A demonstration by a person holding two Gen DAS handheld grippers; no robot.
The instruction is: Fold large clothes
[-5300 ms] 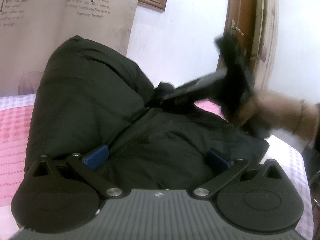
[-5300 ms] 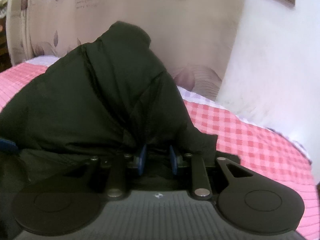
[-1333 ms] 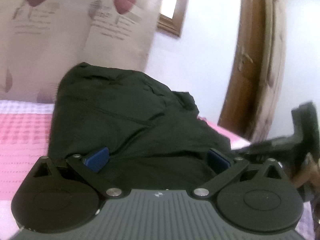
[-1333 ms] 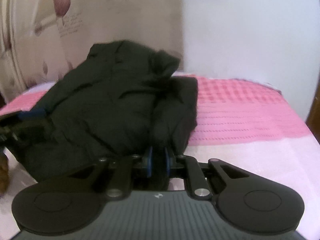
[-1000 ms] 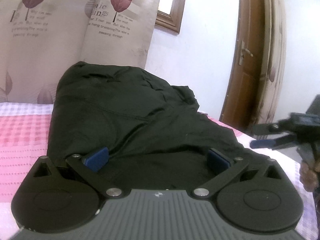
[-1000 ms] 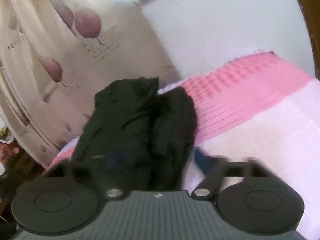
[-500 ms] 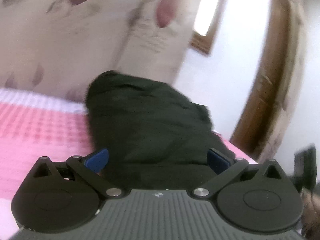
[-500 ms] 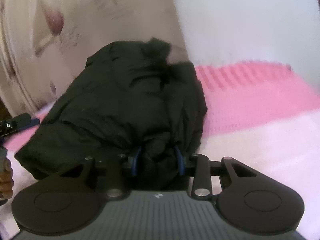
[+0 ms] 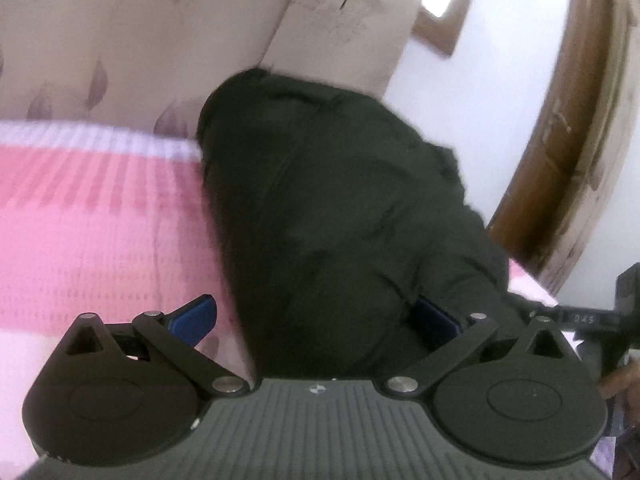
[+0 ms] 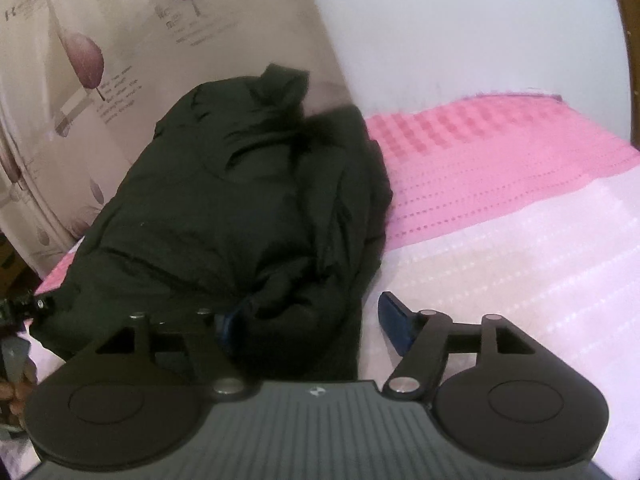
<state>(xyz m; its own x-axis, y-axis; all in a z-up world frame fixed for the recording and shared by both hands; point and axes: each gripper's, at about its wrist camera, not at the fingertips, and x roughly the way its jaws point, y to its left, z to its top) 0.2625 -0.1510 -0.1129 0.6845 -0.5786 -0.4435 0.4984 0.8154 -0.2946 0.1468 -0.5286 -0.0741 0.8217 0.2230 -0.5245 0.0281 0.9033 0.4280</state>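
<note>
A bulky black jacket [image 9: 340, 208] lies in a folded heap on the pink and white bed cover [image 9: 88, 240]. My left gripper [image 9: 314, 318] stands open at the jacket's near edge, its left pad over the bare cover and its right pad against the fabric. In the right wrist view the jacket [image 10: 240, 208] fills the left half. My right gripper [image 10: 308, 322] is opening; the jacket's near corner sits between the jaws, the left pad is partly buried in fabric and the right pad is free over the cover. Each gripper shows at the edge of the other's view.
A leaf-print curtain [image 9: 160, 40] hangs behind the bed and a wooden door frame [image 9: 560, 152] stands at the right. A white wall [image 10: 460, 20] backs the bed cover [image 10: 500, 184]. A person's fingers [image 10: 10, 394] show at the left edge.
The right jaws, pinched on the jacket's corner half a second ago, now stand wider with the right pad off the fabric. The left view has rolled and swung, so the jacket sits further right.
</note>
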